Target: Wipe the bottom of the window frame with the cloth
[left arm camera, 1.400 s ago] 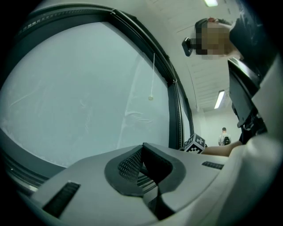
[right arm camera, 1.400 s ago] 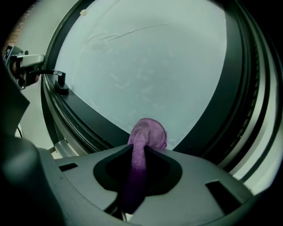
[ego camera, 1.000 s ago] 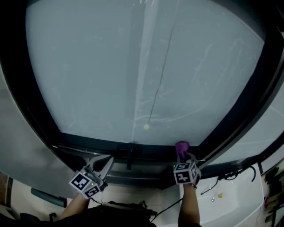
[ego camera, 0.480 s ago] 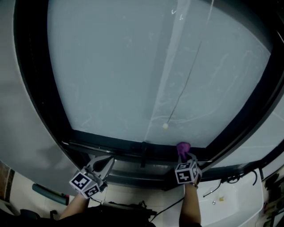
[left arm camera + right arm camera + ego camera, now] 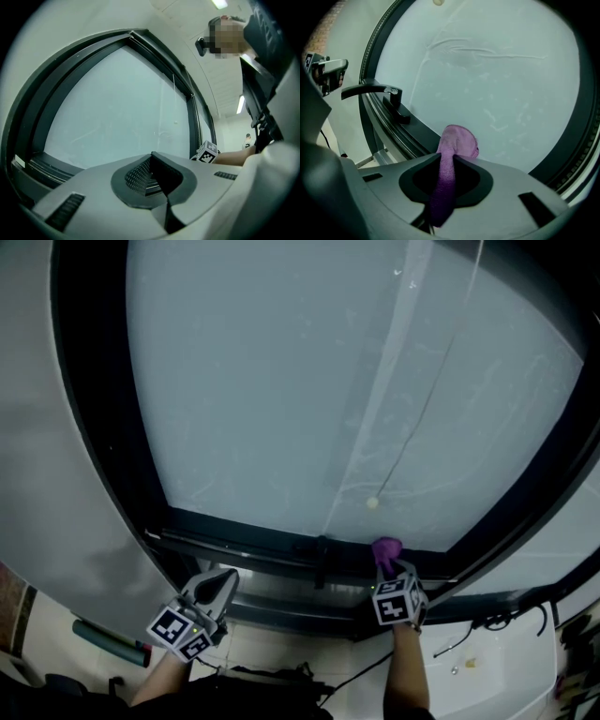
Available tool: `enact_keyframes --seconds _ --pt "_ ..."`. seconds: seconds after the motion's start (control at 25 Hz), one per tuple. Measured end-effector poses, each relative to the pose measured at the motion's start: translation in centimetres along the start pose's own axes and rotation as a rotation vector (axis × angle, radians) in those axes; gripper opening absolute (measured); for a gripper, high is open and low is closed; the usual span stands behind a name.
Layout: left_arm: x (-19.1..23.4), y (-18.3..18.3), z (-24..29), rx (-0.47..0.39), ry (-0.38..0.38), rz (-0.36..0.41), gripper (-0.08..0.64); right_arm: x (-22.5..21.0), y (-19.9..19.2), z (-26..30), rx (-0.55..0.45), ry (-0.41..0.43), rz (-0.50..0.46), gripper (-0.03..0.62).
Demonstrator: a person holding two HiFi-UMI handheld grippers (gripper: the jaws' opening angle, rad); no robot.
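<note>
A purple cloth (image 5: 385, 550) (image 5: 454, 150) is pinched in my right gripper (image 5: 388, 564) (image 5: 446, 164), which is shut on it. The cloth's free end presses on the dark bottom rail of the window frame (image 5: 253, 554) (image 5: 419, 138), right of the window handle (image 5: 322, 559) (image 5: 375, 90). My left gripper (image 5: 217, 587) (image 5: 151, 163) hangs below the rail at the left. It is shut with nothing in it and stays apart from the frame (image 5: 44, 166).
A pull cord with a pale bead (image 5: 373, 503) hangs in front of the pane. A white surface with dark cables (image 5: 487, 652) lies at the lower right. A teal tube (image 5: 108, 641) rests on the floor at the lower left.
The right gripper and cloth now stand closer to the window handle along the bottom rail. The head view has swung left. The left gripper has barely moved.
</note>
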State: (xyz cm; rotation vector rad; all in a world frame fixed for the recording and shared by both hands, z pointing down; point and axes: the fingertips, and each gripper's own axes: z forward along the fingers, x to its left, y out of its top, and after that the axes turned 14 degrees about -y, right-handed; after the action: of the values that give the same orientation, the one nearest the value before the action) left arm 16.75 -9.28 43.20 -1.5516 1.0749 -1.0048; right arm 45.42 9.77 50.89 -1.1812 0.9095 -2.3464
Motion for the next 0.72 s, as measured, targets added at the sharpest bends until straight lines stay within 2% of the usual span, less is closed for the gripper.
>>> enact_keyframes --seconds 0.24,0.44,0.6,0.72 --pt "0.0 0.0 -1.4 0.011 0.018 0.004 0.002 1.9 1.4 -0.6 -0.021 0.008 -0.073 0.075" --pt "0.2 0.1 -2.5 0.009 0.030 0.013 0.002 3.4 2.6 -1.2 -0.044 0.036 -0.084 0.075" --pt "0.3 0.0 -3.7 0.012 0.047 0.003 0.002 4.5 3.8 -1.4 -0.067 0.004 -0.210 0.075" --pt "0.7 0.0 -4.7 0.008 0.062 -0.013 0.002 5.2 4.4 -1.6 -0.069 0.006 -0.211 0.075"
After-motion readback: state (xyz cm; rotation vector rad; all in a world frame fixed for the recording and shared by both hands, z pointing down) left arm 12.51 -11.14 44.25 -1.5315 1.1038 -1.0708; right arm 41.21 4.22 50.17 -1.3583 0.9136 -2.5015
